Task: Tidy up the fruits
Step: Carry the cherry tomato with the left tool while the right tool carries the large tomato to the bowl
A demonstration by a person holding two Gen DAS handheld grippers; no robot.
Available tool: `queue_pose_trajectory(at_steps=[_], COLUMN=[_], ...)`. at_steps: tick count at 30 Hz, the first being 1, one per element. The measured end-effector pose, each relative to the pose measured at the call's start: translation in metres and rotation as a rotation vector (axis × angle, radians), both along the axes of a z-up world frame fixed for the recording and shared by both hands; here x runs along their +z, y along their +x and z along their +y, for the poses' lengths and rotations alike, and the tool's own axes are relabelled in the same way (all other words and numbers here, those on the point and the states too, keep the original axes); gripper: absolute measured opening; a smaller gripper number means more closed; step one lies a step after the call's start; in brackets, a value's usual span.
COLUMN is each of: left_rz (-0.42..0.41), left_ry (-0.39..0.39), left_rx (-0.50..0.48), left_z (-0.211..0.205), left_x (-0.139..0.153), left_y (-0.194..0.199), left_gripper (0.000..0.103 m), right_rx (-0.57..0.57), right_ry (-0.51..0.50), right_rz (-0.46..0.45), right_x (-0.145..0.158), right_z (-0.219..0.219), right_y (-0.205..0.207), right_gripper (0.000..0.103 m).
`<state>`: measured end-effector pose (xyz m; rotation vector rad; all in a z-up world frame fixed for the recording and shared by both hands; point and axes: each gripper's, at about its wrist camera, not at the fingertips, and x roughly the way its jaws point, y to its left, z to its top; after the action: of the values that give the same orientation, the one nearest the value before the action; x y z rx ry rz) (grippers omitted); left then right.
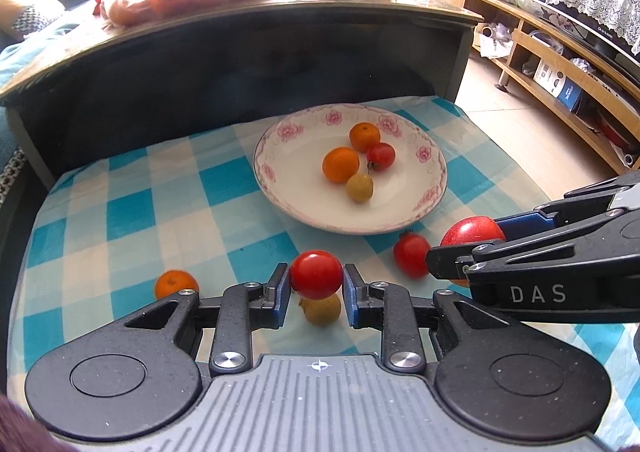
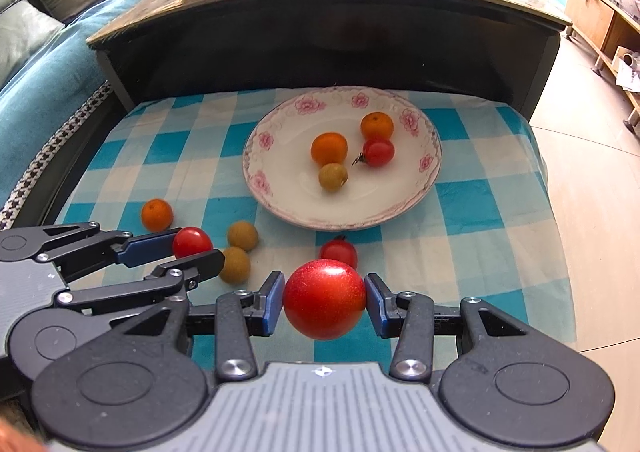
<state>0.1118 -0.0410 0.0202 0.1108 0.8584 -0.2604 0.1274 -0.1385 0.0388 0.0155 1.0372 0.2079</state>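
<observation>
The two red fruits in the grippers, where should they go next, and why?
Probably forward over the plate. The left gripper is shut on a cherry tomato, the right gripper on a bigger red fruit, and the plate already holds four fruits.

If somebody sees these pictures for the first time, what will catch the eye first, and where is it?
First, the two red fruits held above the checked cloth: the right gripper is shut on a large red fruit, and the left gripper on a small red tomato. Behind them stands a white plate with pink flowers, holding four small fruits.
</observation>
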Motion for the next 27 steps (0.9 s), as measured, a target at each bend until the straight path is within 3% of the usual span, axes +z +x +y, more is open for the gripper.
queue_pose_trajectory(at_steps=[27], left_rz=[-0.034], left_ry=[0.040], left_rx=[-0.034], left_z=[-0.029], left_x=[0.013], left_y=[0.060], left_gripper=[0.034], right_rx=[-0.070], right_ry=[0.011], right_rz=[-0.030], right_x=[0.009], right_z=[-0.024], right_y=[0.054], right_gripper=[0.045])
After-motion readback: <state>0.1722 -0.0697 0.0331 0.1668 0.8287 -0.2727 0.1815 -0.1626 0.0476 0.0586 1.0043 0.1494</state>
